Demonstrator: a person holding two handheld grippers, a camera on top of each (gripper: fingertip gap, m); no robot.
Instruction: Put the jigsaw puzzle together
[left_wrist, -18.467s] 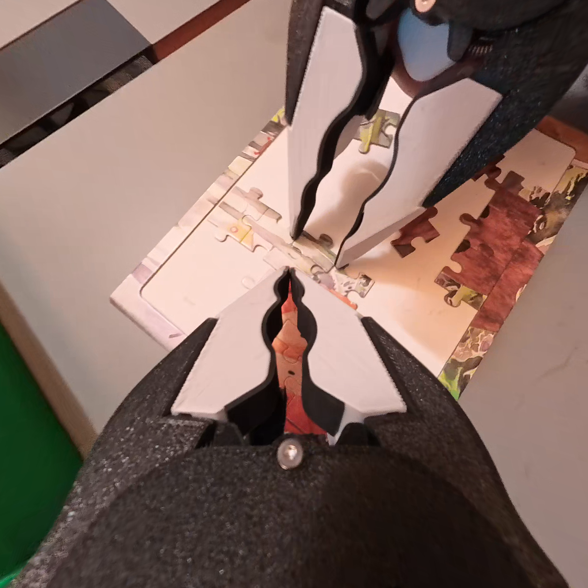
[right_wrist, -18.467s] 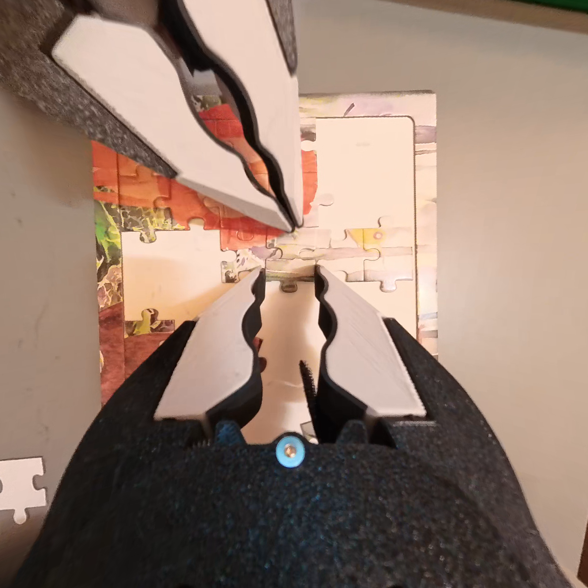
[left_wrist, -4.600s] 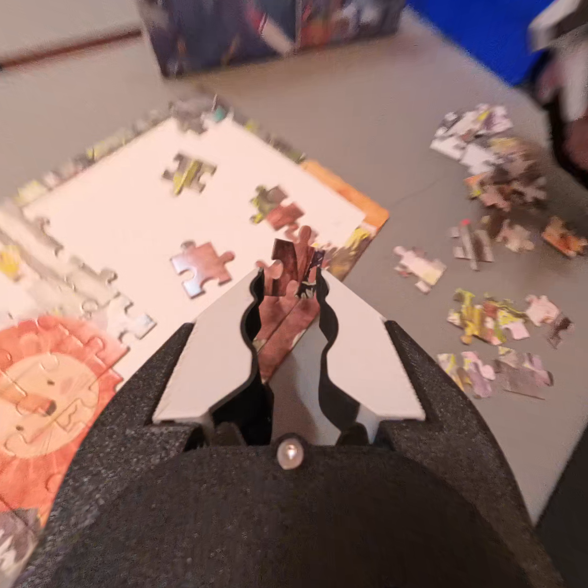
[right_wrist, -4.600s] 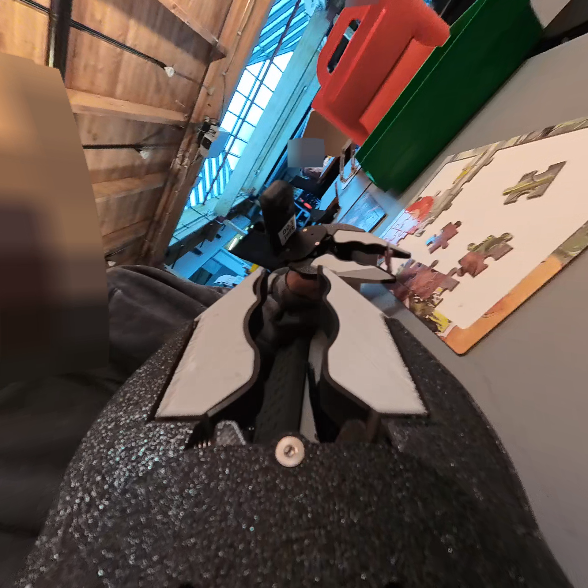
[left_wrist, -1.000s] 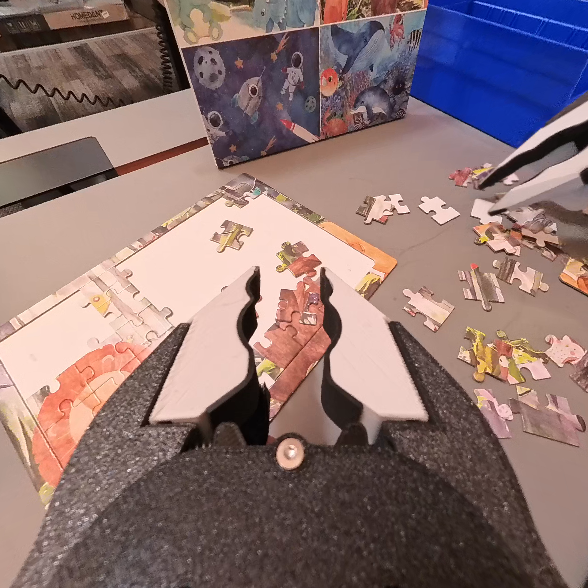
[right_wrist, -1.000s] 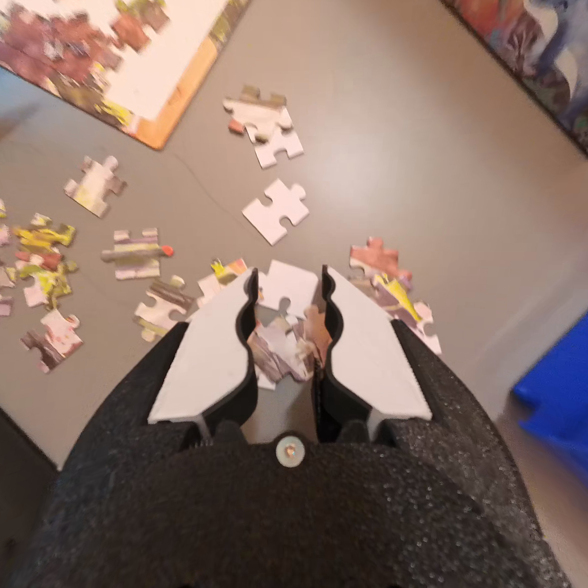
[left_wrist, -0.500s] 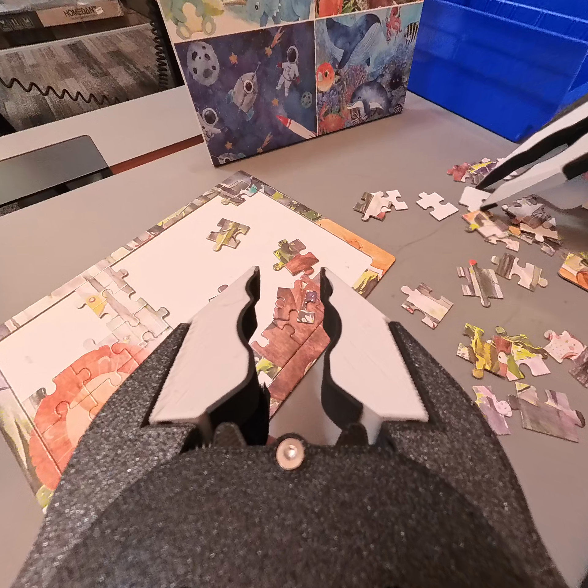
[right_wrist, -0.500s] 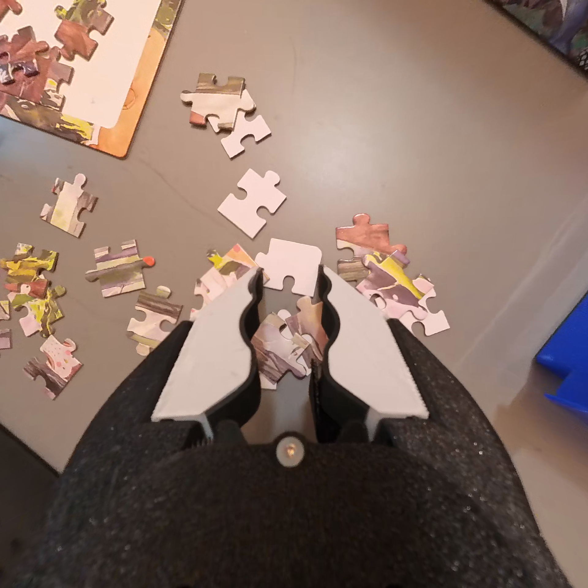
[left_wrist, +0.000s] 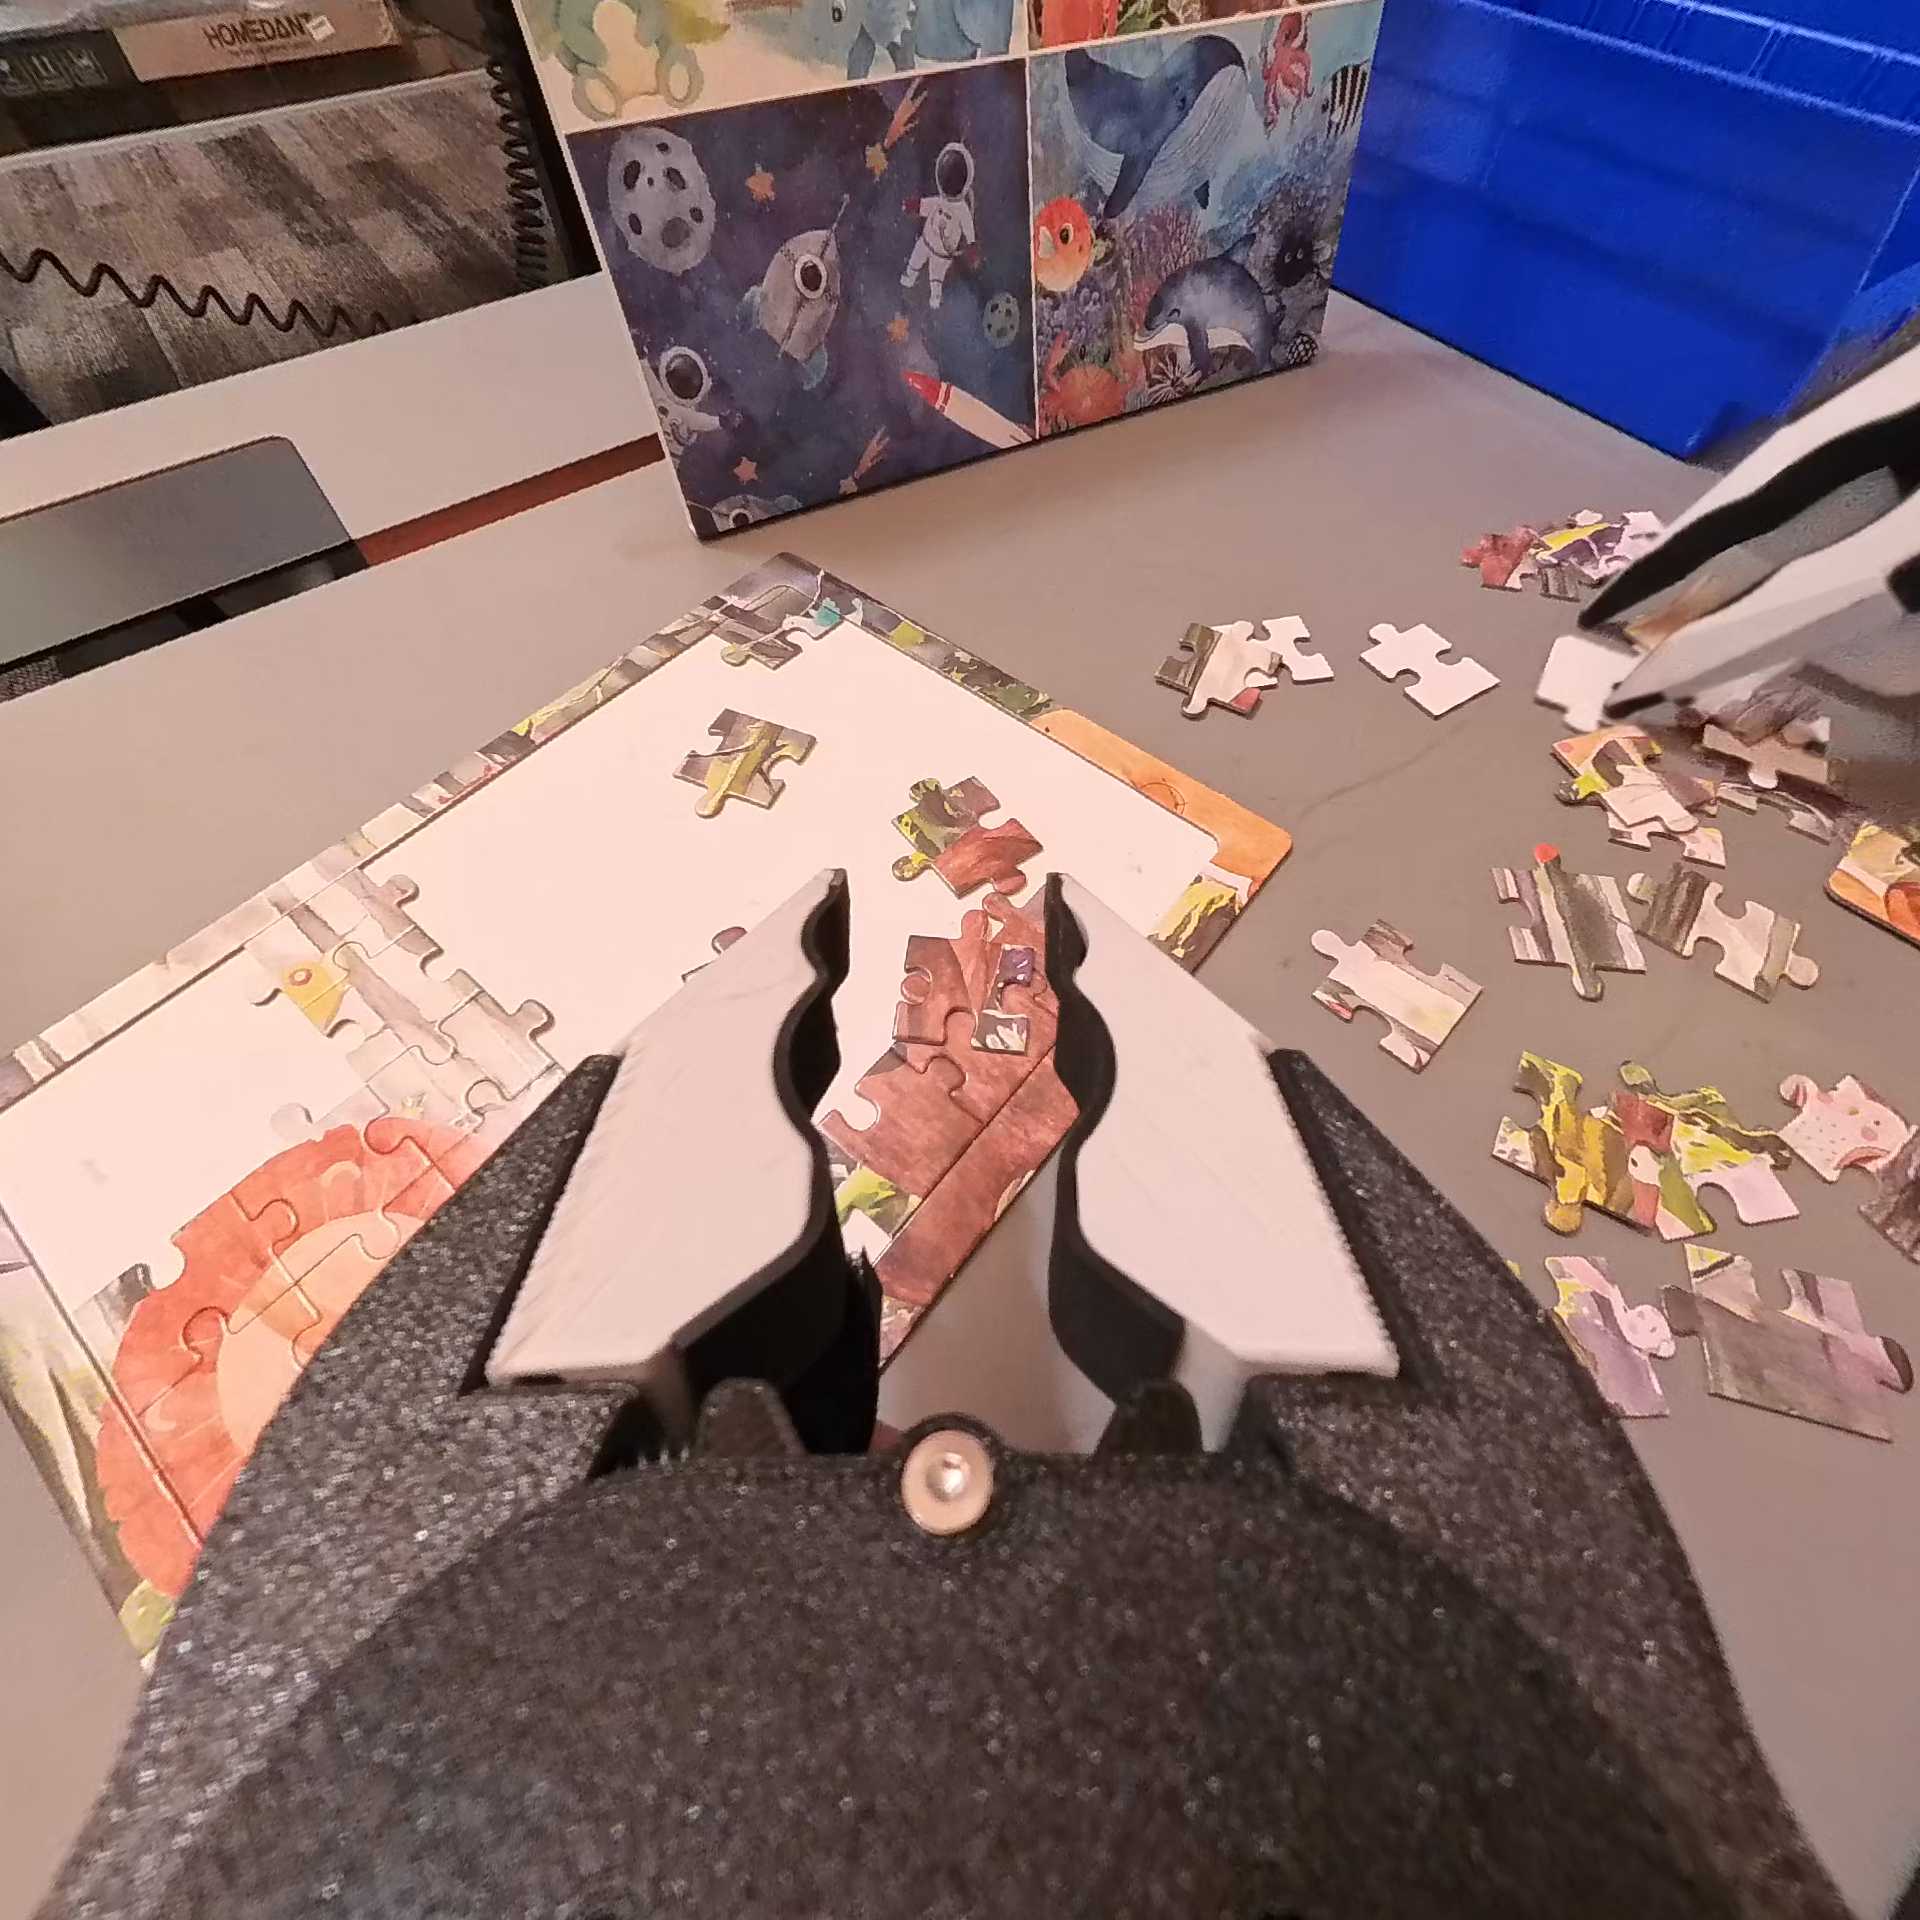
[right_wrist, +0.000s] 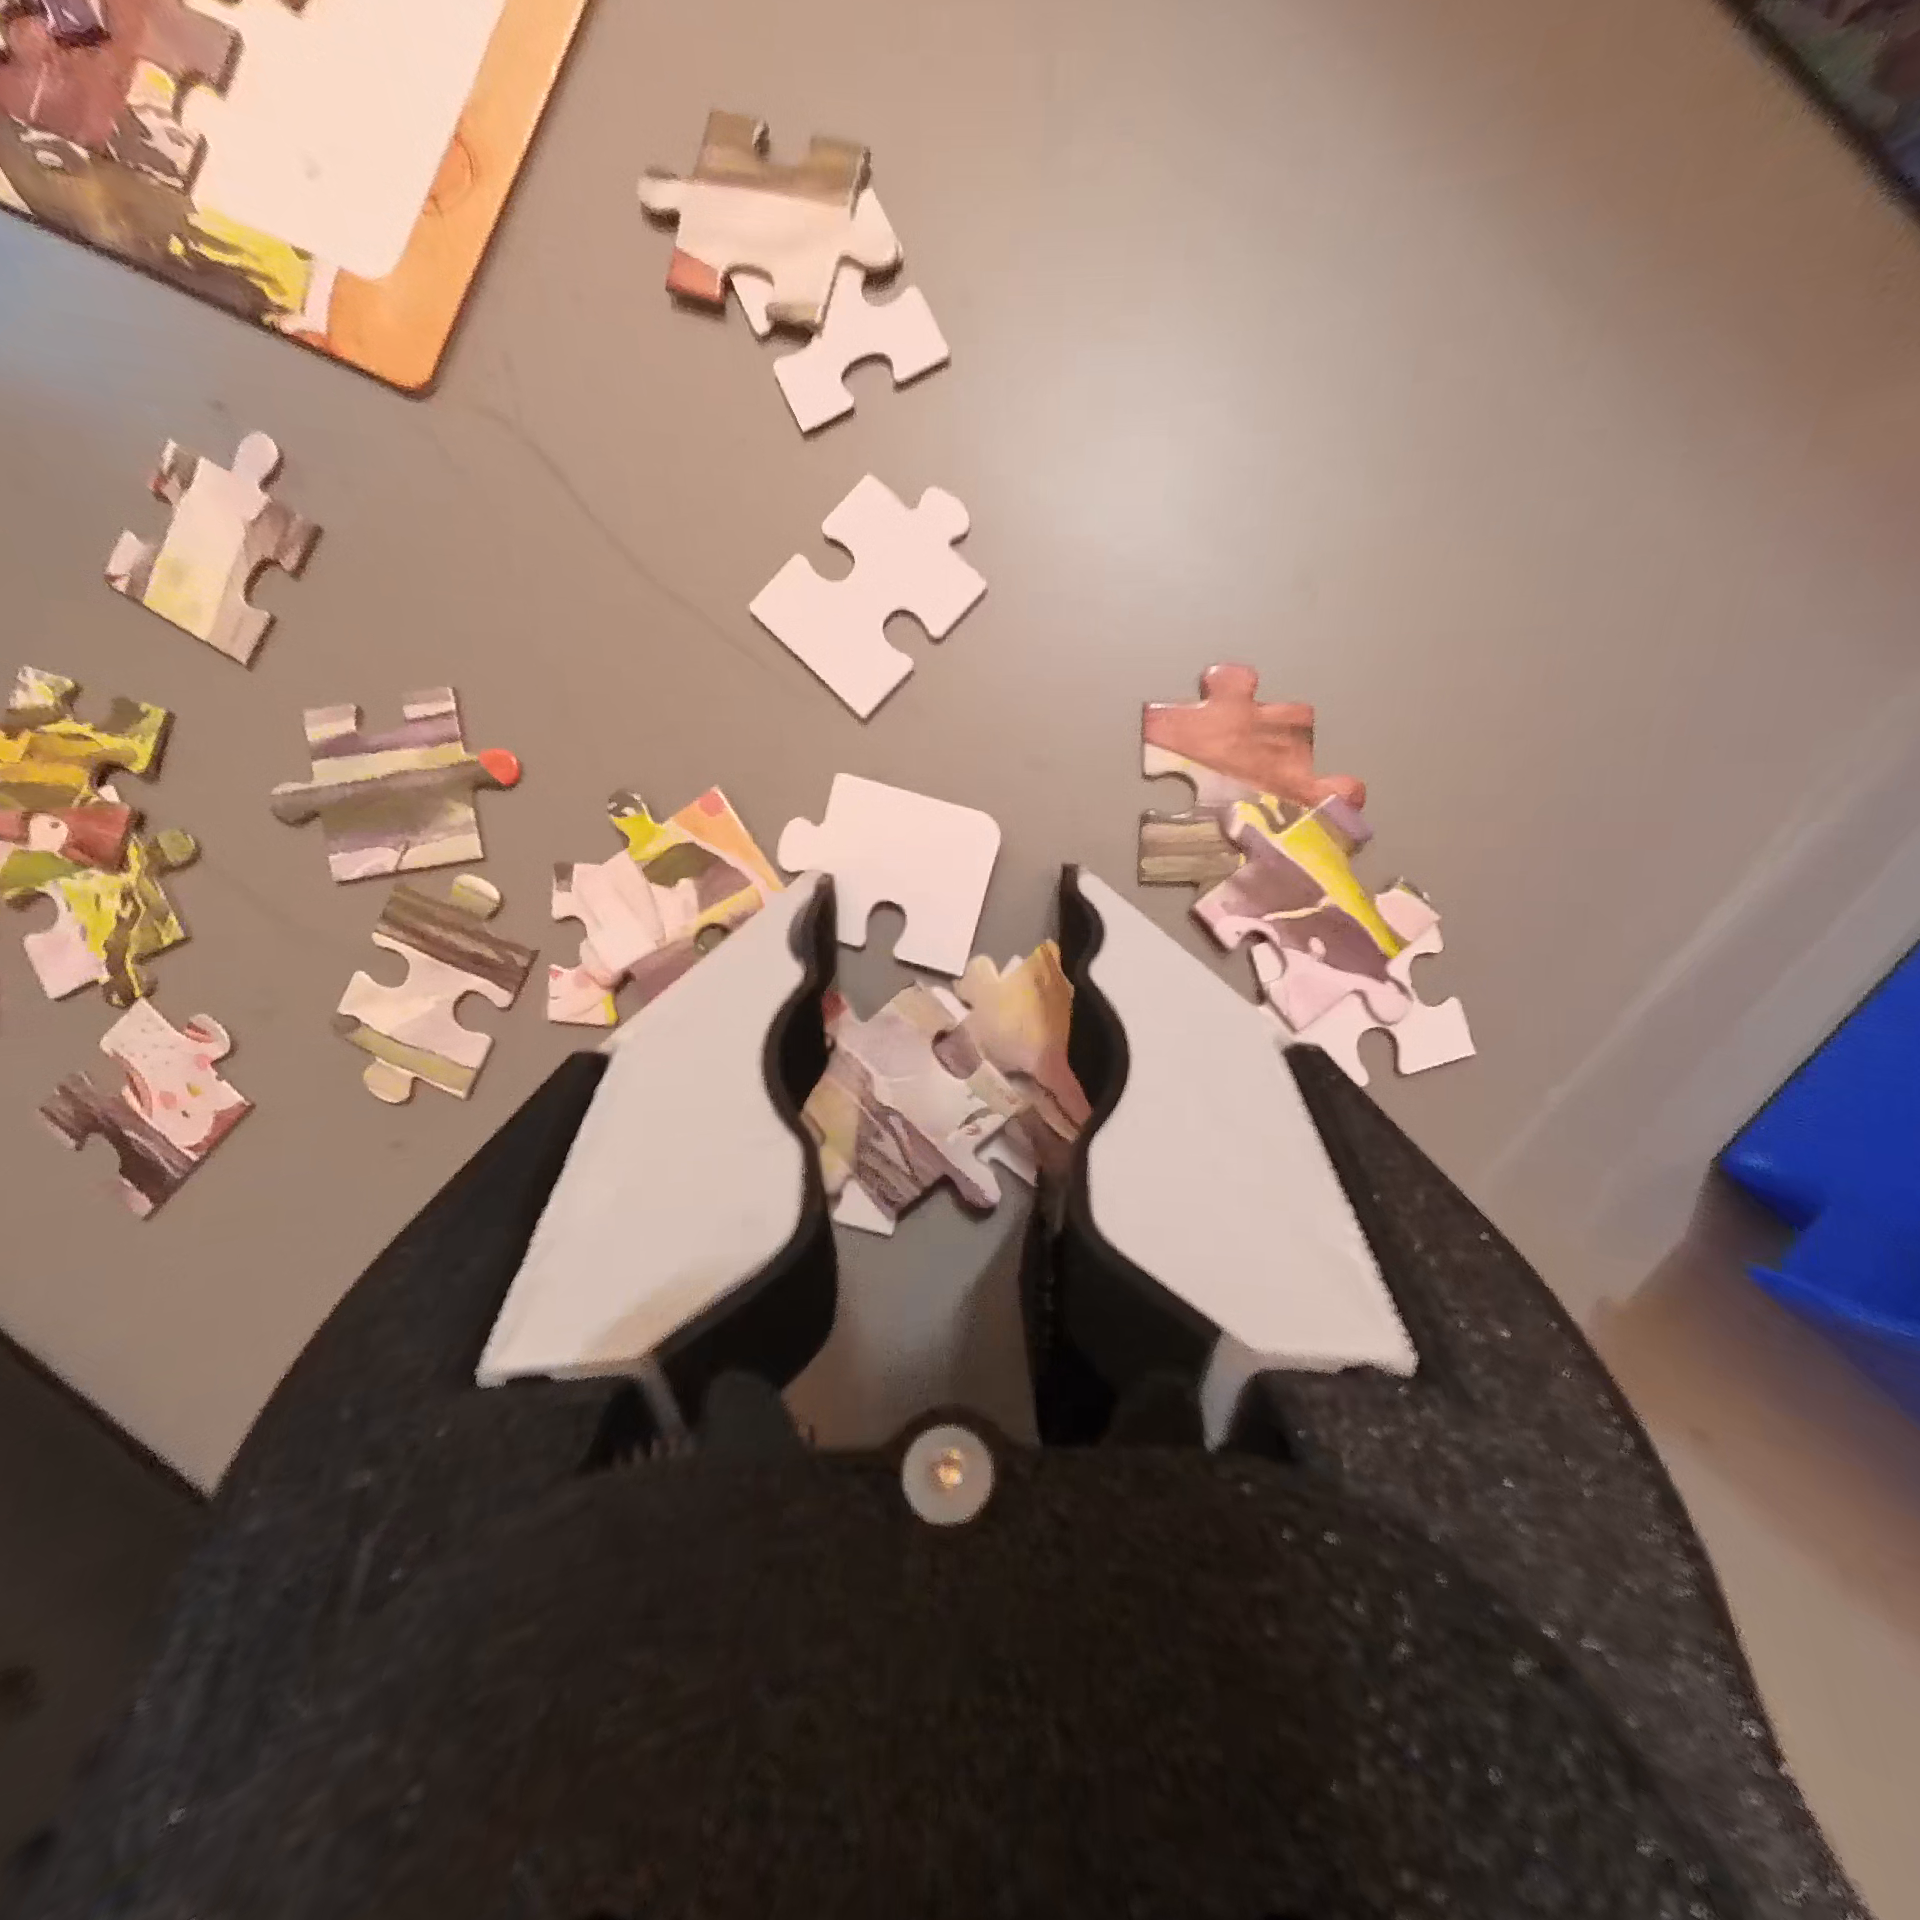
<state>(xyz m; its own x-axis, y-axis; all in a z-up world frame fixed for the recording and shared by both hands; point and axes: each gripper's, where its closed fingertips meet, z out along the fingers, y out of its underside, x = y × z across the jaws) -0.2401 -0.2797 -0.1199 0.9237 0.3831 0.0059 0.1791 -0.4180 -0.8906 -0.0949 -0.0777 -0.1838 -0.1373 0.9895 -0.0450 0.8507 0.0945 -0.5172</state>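
Observation:
The puzzle board (left_wrist: 582, 831) lies on the grey table, partly filled: an orange lion (left_wrist: 239, 1288) at the near left and brown pieces (left_wrist: 956, 1049) at the near right edge. My left gripper (left_wrist: 945, 883) is open and empty above the brown pieces. My right gripper (right_wrist: 940, 883) is open and empty, low over a heap of loose pieces (right_wrist: 935, 1091), with a face-down white piece (right_wrist: 904, 862) at its tips. It also shows in the left wrist view (left_wrist: 1605, 665) at the right edge. The board's orange corner (right_wrist: 457, 260) shows in the right wrist view.
Several loose pieces (left_wrist: 1621, 1143) lie scattered on the table right of the board. Two loose pieces (left_wrist: 743, 758) lie on the board's white part. The illustrated puzzle box (left_wrist: 935, 229) stands behind the board. A blue bin (left_wrist: 1621, 177) stands at the far right. Spacing between my two grippers at the tips: around 25 cm.
My right gripper has come down closer over the heap of loose pieces. My left gripper stays open over the board, nearly still.

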